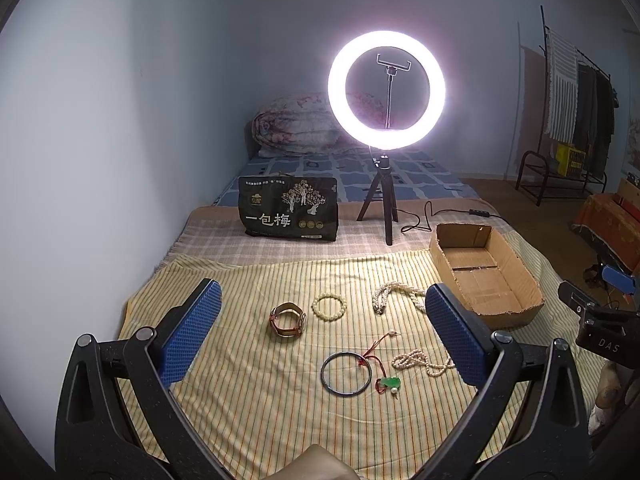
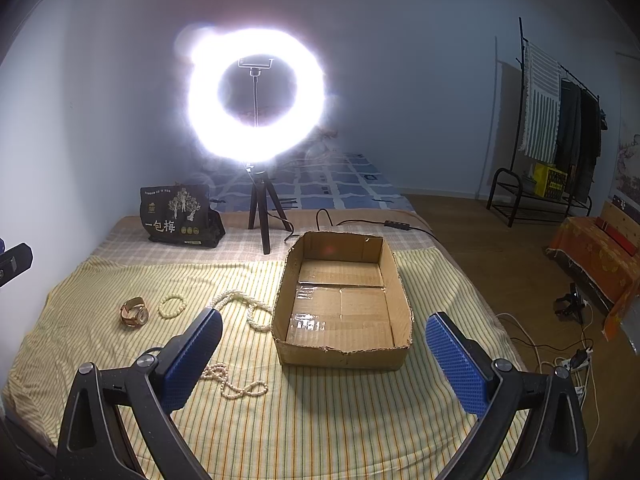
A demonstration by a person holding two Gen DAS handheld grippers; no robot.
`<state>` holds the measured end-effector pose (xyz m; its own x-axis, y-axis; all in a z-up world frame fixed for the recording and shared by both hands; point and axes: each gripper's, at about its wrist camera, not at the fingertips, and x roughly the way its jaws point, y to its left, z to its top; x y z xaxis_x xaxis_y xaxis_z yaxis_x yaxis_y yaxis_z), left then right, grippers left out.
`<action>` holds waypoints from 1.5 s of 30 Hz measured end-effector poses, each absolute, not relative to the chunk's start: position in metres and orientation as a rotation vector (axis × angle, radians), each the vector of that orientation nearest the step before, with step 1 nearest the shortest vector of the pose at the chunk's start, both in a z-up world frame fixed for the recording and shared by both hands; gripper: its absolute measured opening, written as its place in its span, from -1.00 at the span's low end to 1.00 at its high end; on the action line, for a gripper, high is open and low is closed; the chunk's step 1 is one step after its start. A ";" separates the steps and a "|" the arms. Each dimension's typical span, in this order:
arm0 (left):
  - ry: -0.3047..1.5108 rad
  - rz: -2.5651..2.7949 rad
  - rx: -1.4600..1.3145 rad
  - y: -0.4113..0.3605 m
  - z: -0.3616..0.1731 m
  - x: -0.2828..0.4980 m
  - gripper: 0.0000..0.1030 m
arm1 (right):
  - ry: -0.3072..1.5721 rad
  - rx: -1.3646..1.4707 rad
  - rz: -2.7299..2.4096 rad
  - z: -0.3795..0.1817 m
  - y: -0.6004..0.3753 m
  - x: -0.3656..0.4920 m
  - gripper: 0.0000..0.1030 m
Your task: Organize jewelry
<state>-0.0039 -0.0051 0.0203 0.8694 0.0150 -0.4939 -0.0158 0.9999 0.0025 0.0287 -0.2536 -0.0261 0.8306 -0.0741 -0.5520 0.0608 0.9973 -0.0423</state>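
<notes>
Jewelry lies scattered on a yellow striped cloth (image 1: 248,400) spread over the bed. A brown-strapped watch (image 1: 288,319) stands on its edge toward the left, and just to its right sits a pale bead bracelet (image 1: 328,308). Farther right a thick twisted pearl necklace (image 1: 394,296) curls toward the cardboard box (image 1: 516,276), its far end hidden behind a blue pad of the left gripper. Nearer the camera a dark bangle (image 1: 346,374) lies flat, touched on its right side by a red cord carrying a green pendant (image 1: 390,382). Just right of that, a thin pearl strand (image 1: 416,362) is bunched in loops.

The box sits open-topped on the right part of the cloth, with only its taped bottom flaps showing inside in the right wrist view. None of the pieces is in it.

The left gripper (image 1: 322,338) hovers above the jewelry with its jaws wide and nothing between them. The right gripper (image 2: 324,356) is likewise spread wide and bare, hanging over the near edge of the box.

Behind the cloth, on a checked blanket, stand a black printed bag (image 1: 288,210) and a lit ring light (image 1: 386,90) on a small tripod, its cable trailing right. A folded quilt (image 1: 296,124) lies at the far end of the bed, and a clothes rack (image 2: 556,128) stands by the right wall.
</notes>
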 end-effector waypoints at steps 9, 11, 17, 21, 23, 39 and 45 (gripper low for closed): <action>0.513 0.019 -0.001 -0.005 0.022 -0.002 1.00 | 0.585 -0.023 -0.072 -0.026 -0.253 0.029 0.99; 0.511 0.020 -0.002 -0.005 0.023 -0.001 1.00 | 0.586 -0.023 -0.072 -0.026 -0.253 0.029 0.99; 0.510 0.020 -0.001 -0.004 0.022 -0.003 1.00 | 0.587 -0.024 -0.071 -0.027 -0.252 0.029 0.99; 0.509 0.020 -0.003 -0.005 0.021 -0.004 1.00 | 0.587 -0.022 -0.070 -0.026 -0.253 0.029 0.99; 0.508 0.021 -0.003 -0.005 0.020 -0.004 1.00 | 0.588 -0.023 -0.069 -0.026 -0.253 0.029 0.99; 0.514 0.025 -0.001 -0.003 0.011 -0.005 1.00 | 0.612 -0.018 -0.054 -0.032 -0.251 0.033 0.99; 0.530 0.042 -0.008 0.003 0.004 0.003 1.00 | 0.634 -0.014 -0.046 -0.037 -0.252 0.038 0.99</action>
<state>0.0030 0.0027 0.0045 0.8620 0.0377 -0.5055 -0.0420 0.9991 0.0028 0.0377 -0.2521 -0.0372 0.8047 -0.0476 -0.5918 0.0391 0.9989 -0.0272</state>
